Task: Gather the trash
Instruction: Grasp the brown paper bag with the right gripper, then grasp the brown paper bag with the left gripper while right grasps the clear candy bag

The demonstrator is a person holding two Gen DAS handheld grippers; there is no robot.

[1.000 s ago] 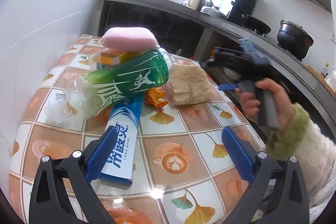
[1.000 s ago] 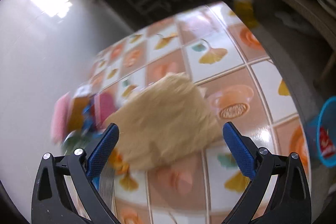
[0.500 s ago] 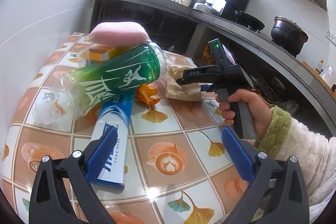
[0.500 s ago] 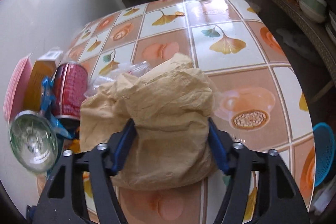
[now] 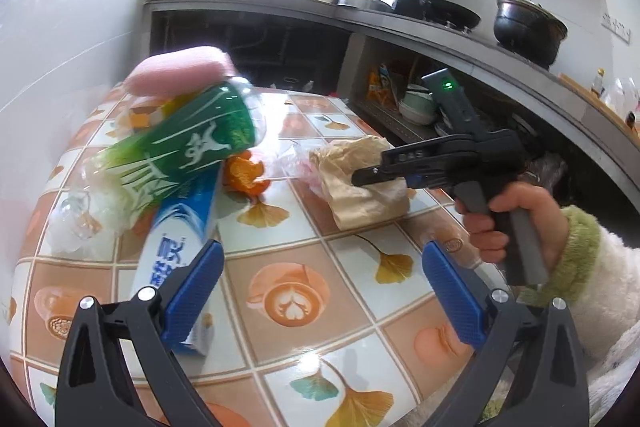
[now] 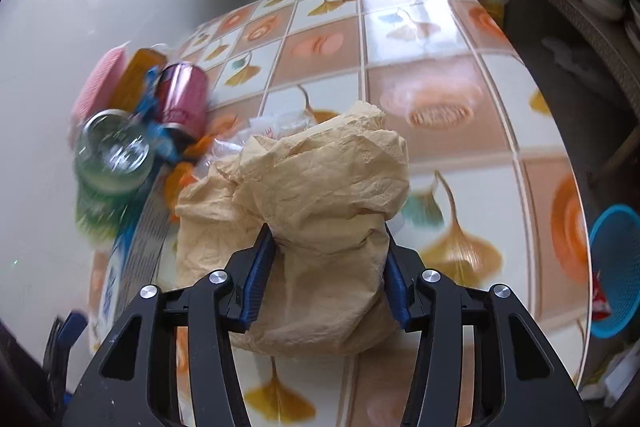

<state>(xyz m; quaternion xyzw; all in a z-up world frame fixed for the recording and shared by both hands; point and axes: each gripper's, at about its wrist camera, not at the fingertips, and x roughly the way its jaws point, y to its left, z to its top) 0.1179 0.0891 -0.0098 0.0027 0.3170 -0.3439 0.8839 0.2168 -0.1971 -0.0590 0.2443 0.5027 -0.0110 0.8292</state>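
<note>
Right claw (image 6: 328,267), wide open a second ago, now grips the crumpled paper bag (image 6: 320,195).

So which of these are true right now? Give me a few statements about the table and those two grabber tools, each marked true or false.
1. The right gripper is closed on the crumpled brown paper bag. True.
2. The left gripper is holding the blue toothpaste box. False: its jaws stand open and empty above the table; the box lies beside its left finger.
3. The green plastic bottle stands upright. False: it lies tilted across the pile.
4. A pink sponge sits at the far end of the pile, behind the bottle. True.
5. The blue basket sits on the table. False: it is beyond the table's edge, lower down.
</note>
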